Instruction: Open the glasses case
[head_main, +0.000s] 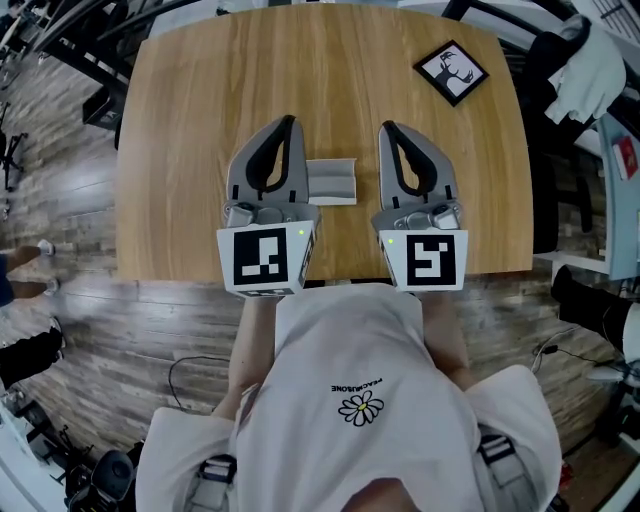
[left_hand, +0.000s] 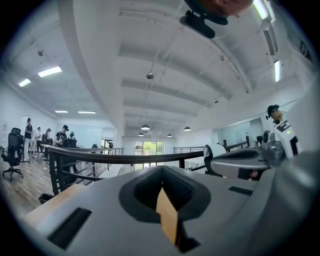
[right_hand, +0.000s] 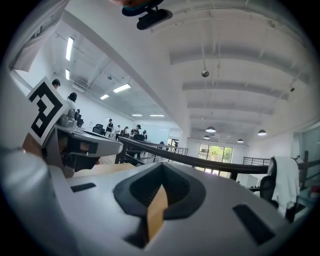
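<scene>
We hold both grippers side by side above the wooden table (head_main: 200, 100). The left gripper (head_main: 288, 124) has its jaws clenched together on nothing, and so does the right gripper (head_main: 388, 130). The grey glasses case (head_main: 331, 181) lies on the table and shows between the two grippers; neither holds it. A framed deer picture (head_main: 451, 72) sits near the table's far right corner.
</scene>
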